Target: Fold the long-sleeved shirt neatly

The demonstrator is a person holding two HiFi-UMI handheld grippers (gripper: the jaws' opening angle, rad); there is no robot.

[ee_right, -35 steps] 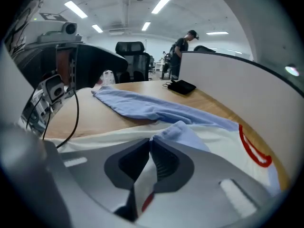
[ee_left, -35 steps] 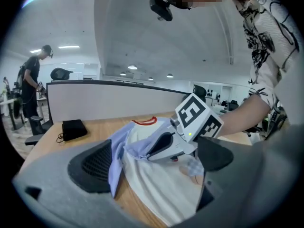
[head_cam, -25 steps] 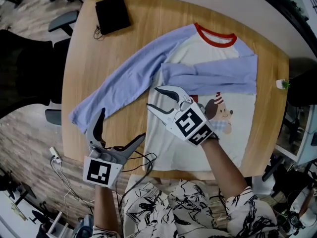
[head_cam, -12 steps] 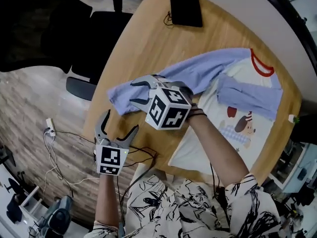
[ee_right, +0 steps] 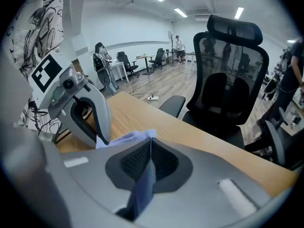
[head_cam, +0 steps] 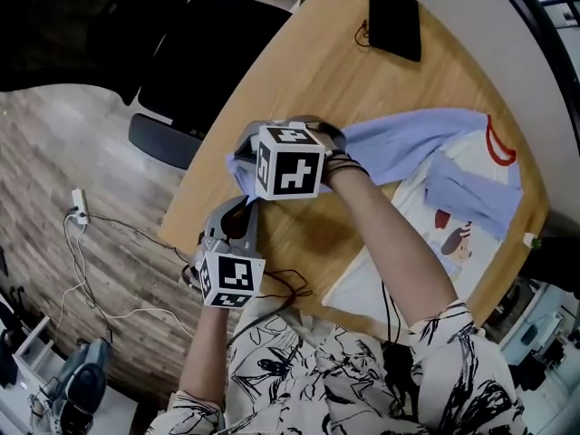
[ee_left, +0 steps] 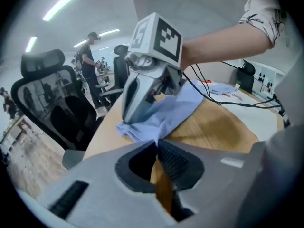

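Observation:
The long-sleeved shirt (head_cam: 450,243), white with lavender sleeves and a red collar, lies on the round wooden table (head_cam: 308,71). One sleeve is folded across its chest. The other sleeve (head_cam: 399,134) stretches left to the table's edge. My right gripper (head_cam: 243,159) has just closed and is shut on that sleeve's cuff, with lavender cloth (ee_right: 142,184) pinched between the pads. My left gripper (head_cam: 246,210) has also just closed. Its tips (ee_left: 156,140) meet on the near corner of the same cuff (ee_left: 161,115), close beside the right gripper (ee_left: 129,118).
A black pouch (head_cam: 395,22) lies at the table's far side. A black office chair (head_cam: 195,62) stands just past the table edge by the cuff. Cables and a white plug (head_cam: 77,202) trail over the floor at the left.
Both grippers moved left to the end of the outstretched sleeve. The right one rolled over onto the cuff. Both sets of jaws went from open to shut on the cuff.

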